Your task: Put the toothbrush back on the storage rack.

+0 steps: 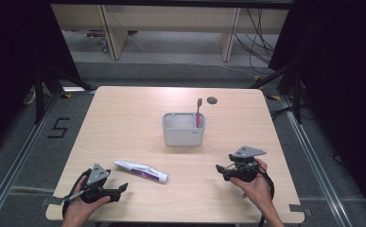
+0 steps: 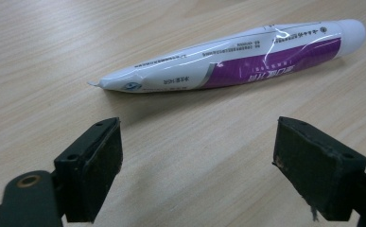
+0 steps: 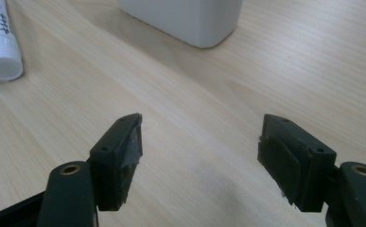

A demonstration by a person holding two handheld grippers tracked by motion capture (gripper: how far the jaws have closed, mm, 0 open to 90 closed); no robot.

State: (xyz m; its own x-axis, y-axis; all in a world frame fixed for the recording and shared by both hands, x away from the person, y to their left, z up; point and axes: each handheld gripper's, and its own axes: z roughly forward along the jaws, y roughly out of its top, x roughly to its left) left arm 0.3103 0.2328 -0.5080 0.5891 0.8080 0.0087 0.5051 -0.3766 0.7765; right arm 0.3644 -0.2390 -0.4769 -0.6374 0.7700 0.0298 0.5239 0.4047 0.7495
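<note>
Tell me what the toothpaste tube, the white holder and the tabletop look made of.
Toothpaste tube: soft glossy plastic, judging by the glare streaks and crimped tail. Holder: likely matte white plastic, with rounded moulded corners. Tabletop: pale wood-grain surface, possibly laminate.

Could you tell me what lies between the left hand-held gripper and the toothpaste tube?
Nothing but bare wooden table: in the left gripper view, the open left hand-held gripper faces the toothpaste tube across an empty stretch of tabletop.
</note>
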